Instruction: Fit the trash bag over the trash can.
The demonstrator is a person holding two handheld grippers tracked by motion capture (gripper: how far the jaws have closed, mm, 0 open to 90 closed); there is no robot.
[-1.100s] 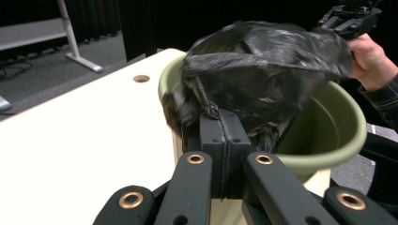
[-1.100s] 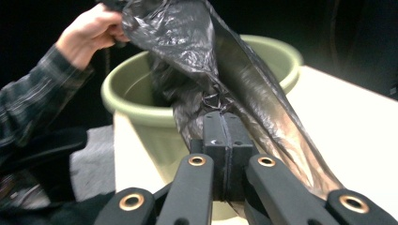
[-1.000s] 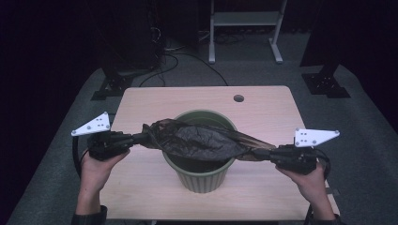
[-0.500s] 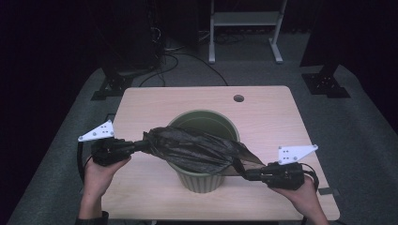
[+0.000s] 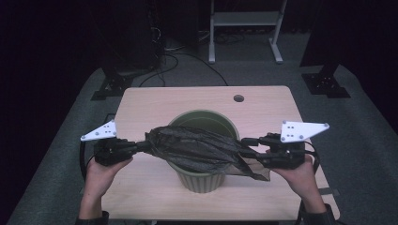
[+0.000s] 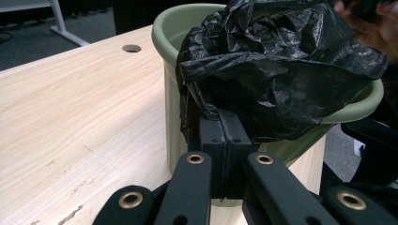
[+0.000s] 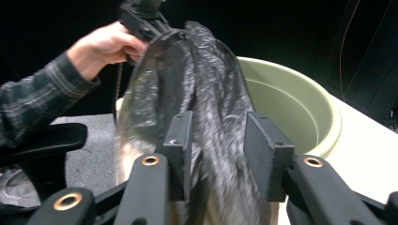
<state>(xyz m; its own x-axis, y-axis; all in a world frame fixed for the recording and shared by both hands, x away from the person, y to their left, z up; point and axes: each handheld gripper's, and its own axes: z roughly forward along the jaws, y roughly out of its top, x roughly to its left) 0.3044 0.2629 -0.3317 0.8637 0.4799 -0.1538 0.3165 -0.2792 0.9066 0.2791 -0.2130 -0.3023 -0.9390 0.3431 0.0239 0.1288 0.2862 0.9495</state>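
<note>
A crumpled black plastic bag (image 5: pixel 197 147) is stretched across the top of a pale green bin (image 5: pixel 202 180) at the table's middle. My left gripper (image 5: pixel 143 146) is at the bag's left end. In the left gripper view its jaws (image 6: pixel 226 124) are shut on a fold of the bag (image 6: pixel 281 70) beside the bin's wall (image 6: pixel 171 93). My right gripper (image 5: pixel 246 146) is at the bag's right end. Its jaws (image 7: pixel 213 126) stand apart, with the blurred bag (image 7: pixel 206 79) running between them. A loose corner of the bag (image 5: pixel 258 176) hangs below it.
The bin stands on a light wooden table (image 5: pixel 187 98) with a round cable hole (image 5: pixel 238 98) near its far edge. Dark carpet surrounds the table; a white stand frame (image 5: pixel 244 18) and black stand feet (image 5: pixel 112 86) sit beyond it.
The right gripper dipped toward the table's front edge, then rose back level with the bin's rim, closer to the bin. The bag's right corner now hangs loose. The left gripper barely shifted.
</note>
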